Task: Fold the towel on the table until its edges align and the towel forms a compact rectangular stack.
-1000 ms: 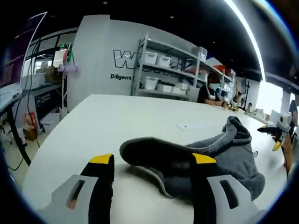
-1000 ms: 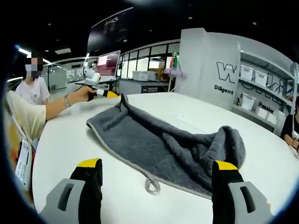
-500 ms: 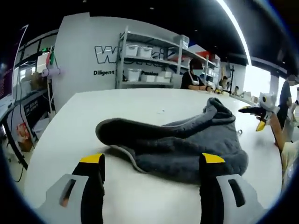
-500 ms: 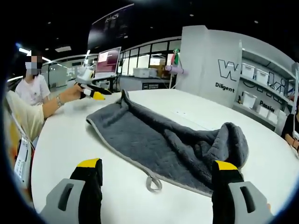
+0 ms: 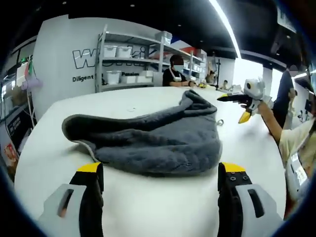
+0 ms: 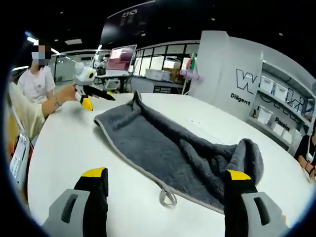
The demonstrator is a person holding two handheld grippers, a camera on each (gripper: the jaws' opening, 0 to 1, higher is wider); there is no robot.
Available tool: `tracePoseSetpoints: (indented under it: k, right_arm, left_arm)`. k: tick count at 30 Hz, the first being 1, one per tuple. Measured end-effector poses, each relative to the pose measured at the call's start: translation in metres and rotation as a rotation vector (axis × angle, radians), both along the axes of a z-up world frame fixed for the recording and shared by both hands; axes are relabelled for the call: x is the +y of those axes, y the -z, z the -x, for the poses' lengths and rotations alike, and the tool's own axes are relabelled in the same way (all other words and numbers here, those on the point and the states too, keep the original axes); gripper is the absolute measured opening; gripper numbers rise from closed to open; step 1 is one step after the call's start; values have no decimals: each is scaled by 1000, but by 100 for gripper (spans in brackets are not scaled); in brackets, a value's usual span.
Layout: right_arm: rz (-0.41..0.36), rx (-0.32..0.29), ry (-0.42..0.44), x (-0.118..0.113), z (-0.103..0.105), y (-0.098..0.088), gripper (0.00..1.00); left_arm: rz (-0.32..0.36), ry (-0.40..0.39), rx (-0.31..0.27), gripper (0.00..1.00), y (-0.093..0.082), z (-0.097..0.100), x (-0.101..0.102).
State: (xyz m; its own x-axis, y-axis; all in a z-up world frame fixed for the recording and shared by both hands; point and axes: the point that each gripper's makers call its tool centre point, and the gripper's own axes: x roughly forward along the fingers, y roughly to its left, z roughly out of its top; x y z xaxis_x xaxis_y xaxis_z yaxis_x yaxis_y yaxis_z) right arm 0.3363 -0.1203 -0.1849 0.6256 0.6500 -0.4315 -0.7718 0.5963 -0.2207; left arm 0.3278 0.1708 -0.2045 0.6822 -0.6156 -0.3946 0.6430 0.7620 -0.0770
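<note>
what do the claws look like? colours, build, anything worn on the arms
Both match. The left claw and the right claw each have two black jaws with yellow tips, set in light grey housings with a slot cut in each side. Seen across the table, the left claw carries a white head with black arms and yellow tips. The person wears a pale yellow sleeve.

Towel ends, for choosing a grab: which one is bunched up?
The towel end by the right gripper; the far end near the left gripper lies flatter.
</note>
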Motion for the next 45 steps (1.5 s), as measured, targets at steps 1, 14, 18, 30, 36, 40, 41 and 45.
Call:
tracePoseSetpoints:
  k: [1, 14, 18, 30, 36, 40, 41, 45]
  right_arm:
    - [0, -9, -7, 3, 1, -1, 99]
    - [128, -304, -235, 88, 33, -15, 85]
    - [159, -323, -309, 111, 46, -9, 70]
    - [252, -395, -438, 154, 62, 12, 28]
    - [296, -438, -458, 169, 56, 13, 14]
    - [324, -462, -489, 181, 54, 18, 11]
    - [334, -468, -499, 184, 54, 20, 11]
    - [382, -551, -556, 204, 55, 21, 11]
  left_arm:
    - [-3, 11, 5, 95, 1, 2, -2]
    - [-23, 67, -8, 95, 0, 14, -15]
    - [-29, 75, -14, 95, 0, 18, -19]
    - [4, 125, -12, 95, -4, 32, -33]
    - [14, 124, -18, 94, -6, 33, -31]
    - [33, 130, -12, 93, -7, 34, -31]
    - [49, 135, -5, 93, -7, 35, -32]
    - [66, 140, 4, 92, -7, 36, -32]
